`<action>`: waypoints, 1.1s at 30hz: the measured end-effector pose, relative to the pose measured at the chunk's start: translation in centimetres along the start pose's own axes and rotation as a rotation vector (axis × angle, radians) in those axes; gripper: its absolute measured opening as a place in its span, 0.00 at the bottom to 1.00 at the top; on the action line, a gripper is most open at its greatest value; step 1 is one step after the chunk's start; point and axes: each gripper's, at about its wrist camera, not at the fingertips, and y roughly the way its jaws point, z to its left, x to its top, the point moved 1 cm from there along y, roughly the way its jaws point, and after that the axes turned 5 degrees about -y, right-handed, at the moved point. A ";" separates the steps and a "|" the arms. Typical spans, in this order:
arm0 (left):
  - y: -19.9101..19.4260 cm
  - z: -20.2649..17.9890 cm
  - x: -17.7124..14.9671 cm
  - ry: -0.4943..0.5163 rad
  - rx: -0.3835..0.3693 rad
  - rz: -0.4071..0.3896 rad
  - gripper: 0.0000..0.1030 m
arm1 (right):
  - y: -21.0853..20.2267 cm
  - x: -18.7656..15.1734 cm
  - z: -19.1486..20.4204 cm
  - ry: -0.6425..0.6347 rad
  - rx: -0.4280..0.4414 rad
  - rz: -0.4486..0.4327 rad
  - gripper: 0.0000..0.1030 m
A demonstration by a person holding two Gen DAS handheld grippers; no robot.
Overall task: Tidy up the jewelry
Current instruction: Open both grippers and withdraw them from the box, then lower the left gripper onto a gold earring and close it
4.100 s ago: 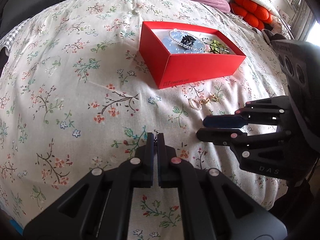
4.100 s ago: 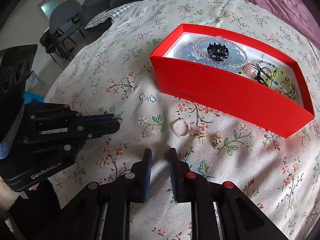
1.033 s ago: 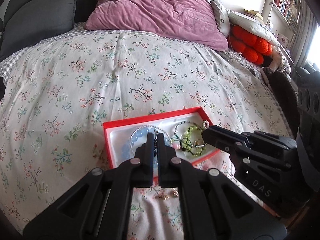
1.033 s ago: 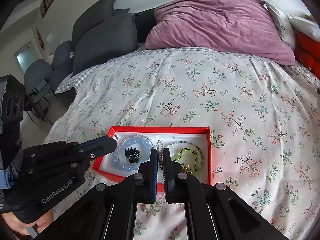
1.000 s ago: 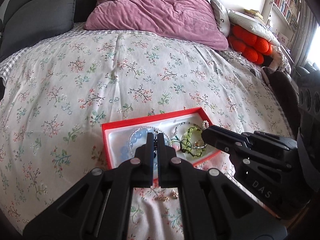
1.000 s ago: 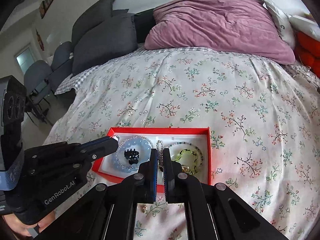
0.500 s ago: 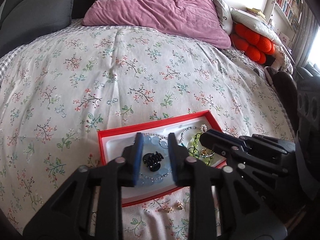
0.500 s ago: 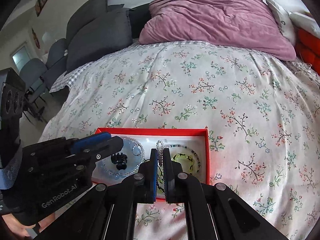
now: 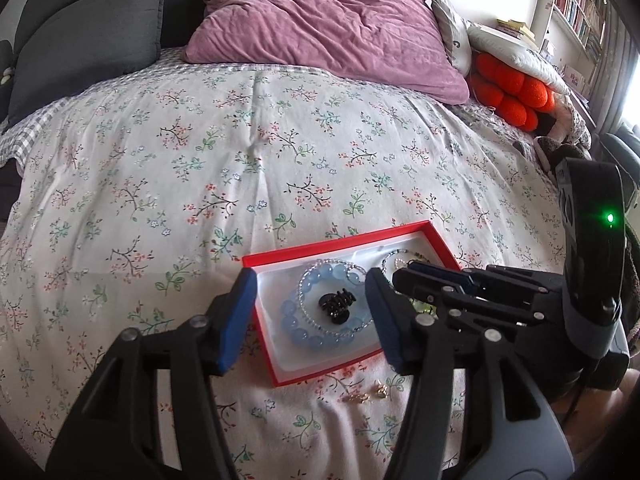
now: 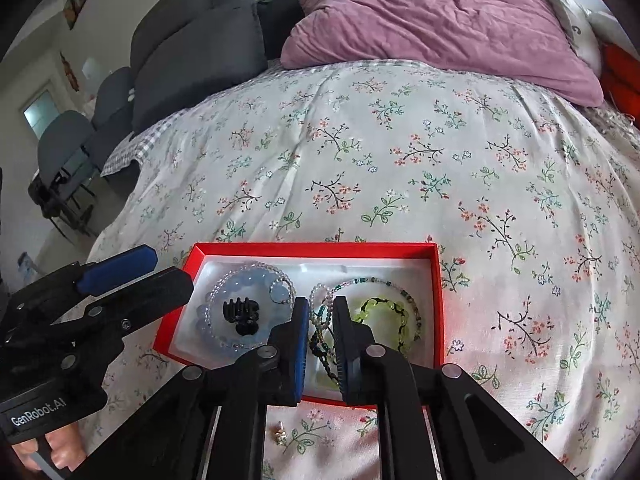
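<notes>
- Small gold earrings [image 9: 362,396] are lying loose on the floral bedspread [image 9: 240,160], just before the red box [image 9: 276,360].
- Left gripper [image 9: 310,312] is hovering spread wide; right gripper [image 10: 320,330], slightly parted, is blocking the beaded necklaces [image 10: 384,312].
- Purple pillow [image 9: 320,28] is sitting beyond.

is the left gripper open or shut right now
Open. In its own wrist view the left gripper has its blue-padded fingers spread wide over the red box, nothing between them.
</notes>
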 end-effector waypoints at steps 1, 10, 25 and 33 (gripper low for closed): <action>-0.1 0.0 0.0 0.000 0.005 0.004 0.61 | -0.1 0.0 0.0 -0.001 -0.001 0.005 0.13; -1.6 0.4 -1.1 0.002 0.048 0.044 0.77 | -1.8 -0.4 0.2 -0.008 0.000 -0.014 0.67; -2.7 0.4 -3.4 0.039 0.113 0.096 0.98 | -5.2 -2.5 0.0 -0.041 -0.124 -0.011 1.00; -2.7 0.4 -5.9 0.080 0.117 0.143 0.99 | -4.6 -6.1 1.0 -0.097 -0.158 0.151 1.00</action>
